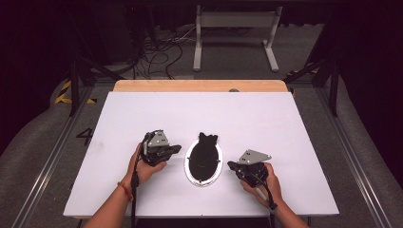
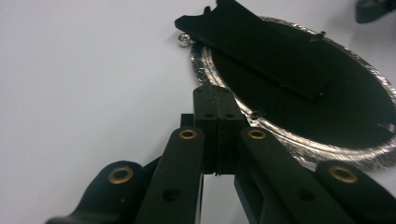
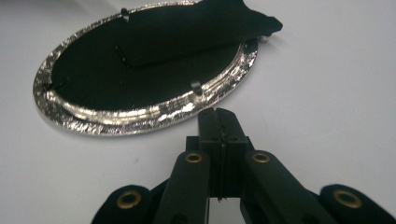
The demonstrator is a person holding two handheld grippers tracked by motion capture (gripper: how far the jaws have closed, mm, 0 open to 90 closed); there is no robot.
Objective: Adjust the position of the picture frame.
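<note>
An oval picture frame (image 1: 204,161) lies face down on the white table, its black backing ringed by a silver hammered rim (image 2: 289,140) (image 3: 140,119). A black stand flap (image 1: 207,141) lies along the backing and sticks out past the far end (image 2: 261,42) (image 3: 187,32). My left gripper (image 1: 177,149) sits just left of the frame, jaws shut and empty, tips close to the rim (image 2: 216,95). My right gripper (image 1: 231,165) sits just right of the frame, also shut and empty, tips close to the rim (image 3: 218,116).
The white table (image 1: 142,114) has a wooden strip along its far edge. A small metal ball (image 2: 185,39) lies by the flap's end. Beyond the table stand a white frame leg structure (image 1: 235,33) and loose cables (image 1: 157,54) on the floor.
</note>
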